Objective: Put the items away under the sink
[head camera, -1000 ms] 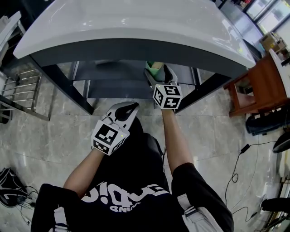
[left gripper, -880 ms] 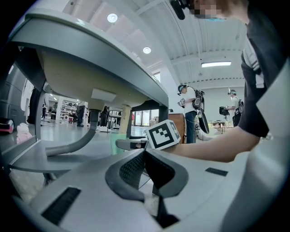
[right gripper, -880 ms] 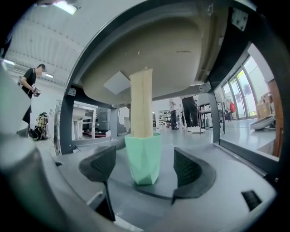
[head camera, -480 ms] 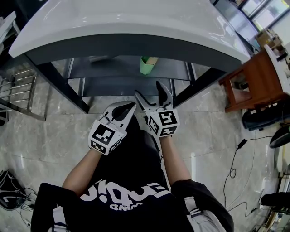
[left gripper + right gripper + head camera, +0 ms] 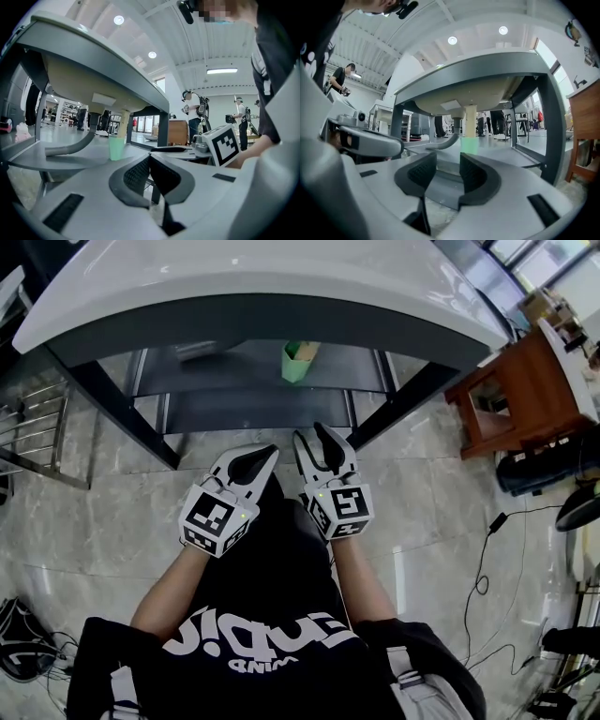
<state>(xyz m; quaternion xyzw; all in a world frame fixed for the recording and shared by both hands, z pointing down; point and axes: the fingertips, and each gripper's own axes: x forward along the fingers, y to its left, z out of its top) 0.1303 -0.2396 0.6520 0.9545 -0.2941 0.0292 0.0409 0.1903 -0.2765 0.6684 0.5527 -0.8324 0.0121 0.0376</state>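
right tongs (image 5: 310, 433): jaws partly apart with a clear gap and nothing between them. they've just been closing down from wide open, and the whole thing has backed off from the shelf (image 5: 244, 376) to the middle of the head view, right over the lap.
left tongs (image 5: 265, 454): jaws together, empty, parked just left of the right ones. hasn't really budged.
green cup (image 5: 296, 362): standing upright on the shelf, upper middle of the frame, well apart from both tongs now. a second ago the right jaws were up around it.
under the sink basin (image 5: 262, 287): grey shelf board, with the drain hose (image 5: 70, 146) curving down left of the cup.
what it means: looks like the cup is dropped off and sorted, so both tongs are free for whatever's next, if anything's left.
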